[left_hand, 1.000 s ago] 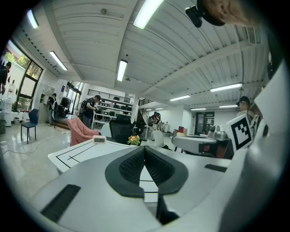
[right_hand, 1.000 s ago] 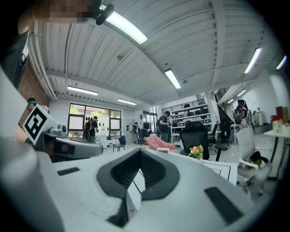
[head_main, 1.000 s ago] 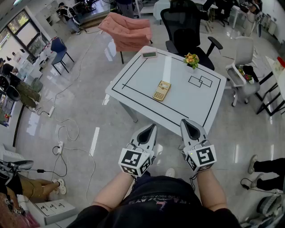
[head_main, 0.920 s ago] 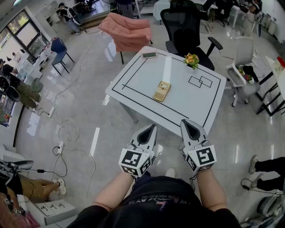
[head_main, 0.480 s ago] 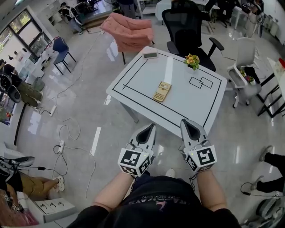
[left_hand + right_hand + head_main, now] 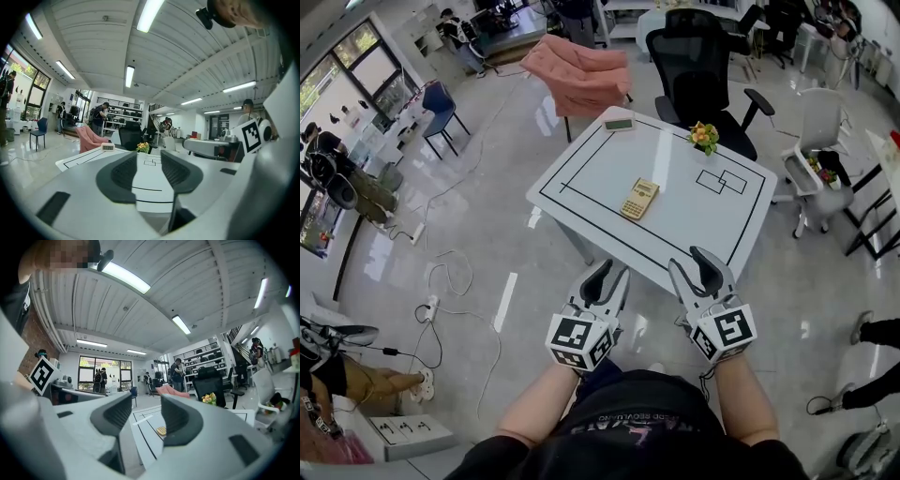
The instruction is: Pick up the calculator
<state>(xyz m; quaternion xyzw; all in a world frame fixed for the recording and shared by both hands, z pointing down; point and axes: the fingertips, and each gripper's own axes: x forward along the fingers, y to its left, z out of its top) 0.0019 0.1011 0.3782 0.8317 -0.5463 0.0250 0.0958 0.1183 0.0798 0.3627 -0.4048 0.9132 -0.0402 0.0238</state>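
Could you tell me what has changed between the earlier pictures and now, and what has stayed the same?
Both grippers were closed before and have just been opening their jaws: the left gripper a little, the right gripper wider. Nothing is between either pair of jaws, and nothing was taken hold of. The calculator stays flat on the white table, untouched, well ahead of both grippers.
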